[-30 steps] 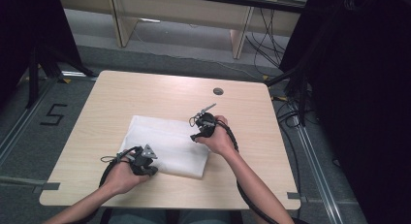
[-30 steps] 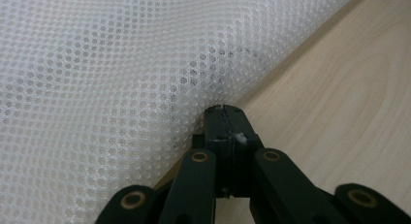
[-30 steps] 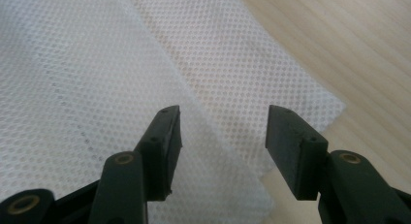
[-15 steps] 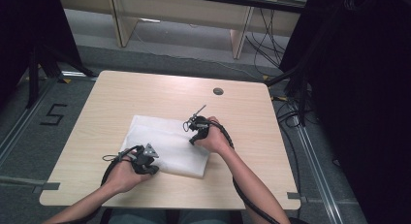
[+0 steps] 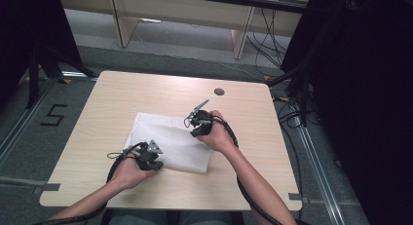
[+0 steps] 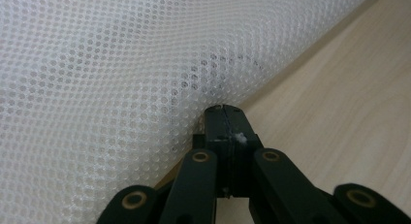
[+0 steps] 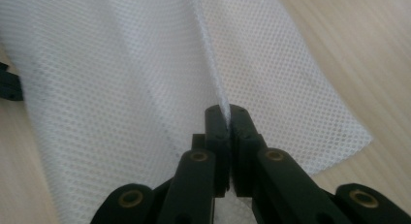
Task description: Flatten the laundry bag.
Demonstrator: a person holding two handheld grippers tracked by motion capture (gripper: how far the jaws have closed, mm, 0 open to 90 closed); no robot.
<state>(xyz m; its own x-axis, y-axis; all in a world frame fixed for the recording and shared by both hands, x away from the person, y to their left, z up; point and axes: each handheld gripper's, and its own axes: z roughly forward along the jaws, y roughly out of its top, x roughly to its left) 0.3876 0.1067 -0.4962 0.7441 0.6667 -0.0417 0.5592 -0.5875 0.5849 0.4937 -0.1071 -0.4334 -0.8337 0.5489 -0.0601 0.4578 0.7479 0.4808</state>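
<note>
Nearest the person, at about 7 o'clock on the table (image 5: 97,118), the left gripper (image 5: 155,162) is sitting at the near edge of the mesh (image 5: 168,142). In the left gripper view its jaws are pressing together on the mesh (image 6: 111,88) edge, with a scrap of white showing in the seam between them; how much cloth is caught is hard to make out, since the jaws are covering it. The mesh is rising above them as a curved wall and is running out of the frame at the top and left, while bare table (image 6: 349,103) is showing at 3 o'clock.

The mesh is lying around the table's middle, a pale sheet whose weave is blurring into plain white in the high view. Its near right corner is partly hiding under the right hand (image 5: 219,137).

Farther off, at the mesh's 2 o'clock edge, the right gripper (image 5: 195,121) is hanging a little above the tabletop. Its jaws have just been closing and are now clamping a raised fold of the mesh (image 7: 145,73), a ridge running from the tips toward 12 o'clock in the right gripper view. Table (image 7: 358,44) is showing at 2 o'clock there, and a small black part at 9 o'clock is cut off by the frame.

At 1 o'clock on the table, a dark round hole (image 5: 219,92) is sitting beyond the mesh.
</note>
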